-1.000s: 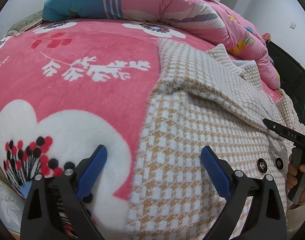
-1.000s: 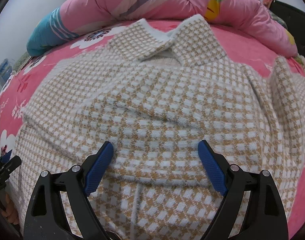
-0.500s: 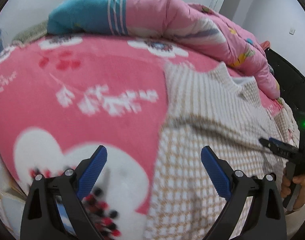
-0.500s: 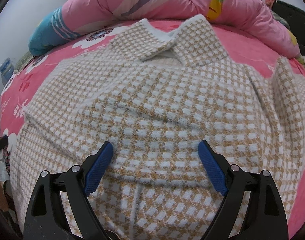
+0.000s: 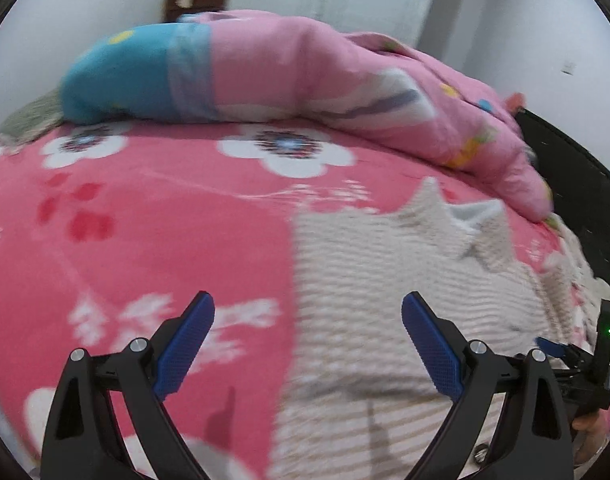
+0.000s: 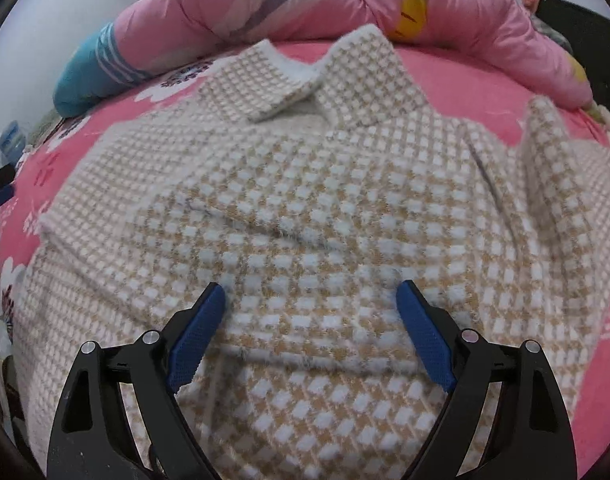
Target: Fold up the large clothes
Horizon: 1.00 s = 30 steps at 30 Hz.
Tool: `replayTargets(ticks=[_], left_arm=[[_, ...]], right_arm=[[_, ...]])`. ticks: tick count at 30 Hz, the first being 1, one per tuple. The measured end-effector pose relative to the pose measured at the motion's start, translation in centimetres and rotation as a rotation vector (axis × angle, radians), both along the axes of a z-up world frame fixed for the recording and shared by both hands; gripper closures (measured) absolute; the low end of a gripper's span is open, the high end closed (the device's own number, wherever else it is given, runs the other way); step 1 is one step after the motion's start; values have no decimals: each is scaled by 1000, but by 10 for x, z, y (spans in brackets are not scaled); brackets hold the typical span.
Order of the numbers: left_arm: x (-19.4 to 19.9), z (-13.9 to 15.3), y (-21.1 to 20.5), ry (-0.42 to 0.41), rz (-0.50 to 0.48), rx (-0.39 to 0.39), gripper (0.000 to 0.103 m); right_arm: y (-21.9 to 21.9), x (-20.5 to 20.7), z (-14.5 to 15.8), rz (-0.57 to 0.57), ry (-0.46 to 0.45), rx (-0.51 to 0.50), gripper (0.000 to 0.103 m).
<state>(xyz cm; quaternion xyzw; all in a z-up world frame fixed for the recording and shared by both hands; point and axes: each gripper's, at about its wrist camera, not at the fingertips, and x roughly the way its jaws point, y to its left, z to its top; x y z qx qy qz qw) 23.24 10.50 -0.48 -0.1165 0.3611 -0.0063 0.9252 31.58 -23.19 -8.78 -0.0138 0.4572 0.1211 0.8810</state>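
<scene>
Tan-and-white checked coat [image 6: 325, 208] lies spread flat, collar folded.

We hold left gripper [image 5: 307, 340] jaws wide apart, nothing between blue pads, above coat's [image 6: 305, 208] left edge. Right gripper [image 6: 311, 328] likewise spread wide, empty, over coat's middle.

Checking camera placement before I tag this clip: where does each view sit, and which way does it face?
Left wrist: on the left gripper, jaws open, looking down over the pink flowered blanket and the left edge of the beige-and-white checked knit coat; the right gripper and fingers show at right.
Right wrist: on the right gripper, jaws open, facing the coat's collar.
Shared: coat, blanket, rolled pink quilt.
</scene>
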Motion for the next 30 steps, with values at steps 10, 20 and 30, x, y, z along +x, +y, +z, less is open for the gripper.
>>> replayTargets(ticks=[10,20,30], left_arm=[[45,-62,-69,132,-131,89,10],[40,-67,-75,103,-122,144,10],[39,-71,-71,80,-131,110,7]], right_arm=[[-189,-50,63,-347,-126,242,20],[-320,37,48,-620,-75,408,33],[-382,109,9,-877,2,437,55]])
